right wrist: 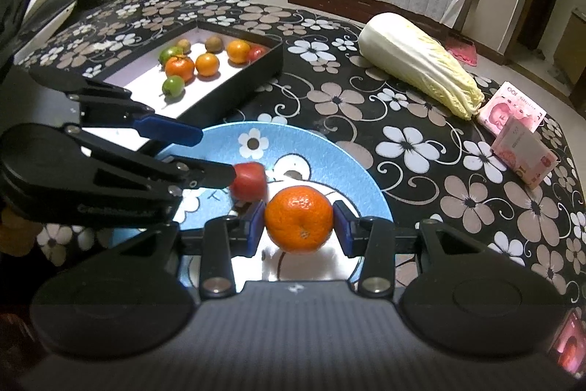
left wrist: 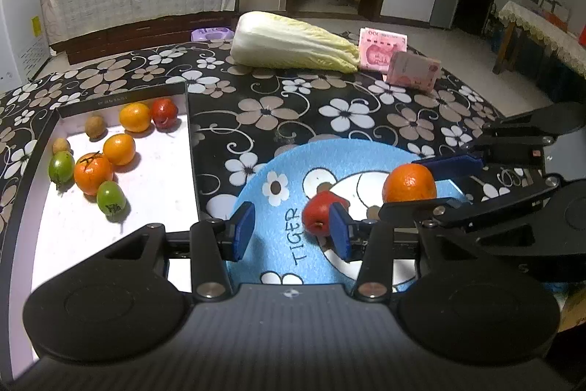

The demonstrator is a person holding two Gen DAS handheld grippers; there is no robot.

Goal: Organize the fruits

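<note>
A round blue cartoon mat (left wrist: 278, 167) (right wrist: 311, 149) lies on the flowered table. On it are a red fruit (left wrist: 320, 213) (right wrist: 249, 180) and an orange (left wrist: 409, 184) (right wrist: 298, 218). My left gripper (left wrist: 291, 231) (right wrist: 199, 152) is open over the mat; its right pad (left wrist: 338, 237) touches the red fruit, which sits just outside the gap. My right gripper (right wrist: 298, 226) (left wrist: 436, 185) has both pads against the orange and is shut on it. A black tray (left wrist: 121, 226) (right wrist: 234, 87) with a white floor holds several oranges, green fruits, brown fruits and one red fruit.
A napa cabbage (left wrist: 293, 43) (right wrist: 417, 65) lies at the far side of the table. Two stacks of pink banknotes (left wrist: 399, 61) (right wrist: 516, 131) sit beside its leafy end. The table edge curves away at the right.
</note>
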